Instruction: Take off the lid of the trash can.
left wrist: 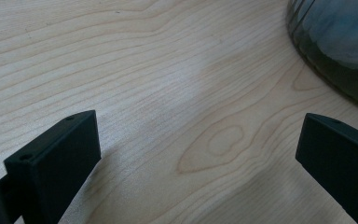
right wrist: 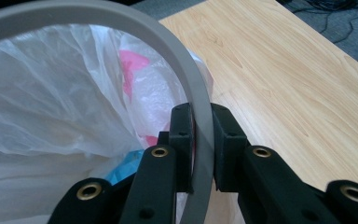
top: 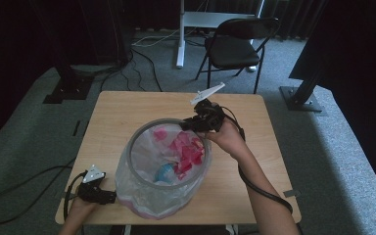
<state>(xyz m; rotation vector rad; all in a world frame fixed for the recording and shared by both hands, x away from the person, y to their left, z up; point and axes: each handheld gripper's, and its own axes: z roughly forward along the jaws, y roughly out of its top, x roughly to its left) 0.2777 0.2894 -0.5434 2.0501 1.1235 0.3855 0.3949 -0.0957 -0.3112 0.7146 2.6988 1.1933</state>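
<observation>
A round bin with a grey ring rim and a clear plastic liner bag stands on the wooden table. Inside it lie pink scraps and a light blue item. At the bin's far right edge my right gripper is shut on the rim. The right gripper view has its jaws pinching the grey ring, one pad inside against the bag, one outside. My left gripper rests low by the bin's near left side, open over bare wood, beside the bin.
Behind the table stand a black folding chair and a white desk leg. Black stand bases flank the table on grey carpet. Cables trail across the floor at the left.
</observation>
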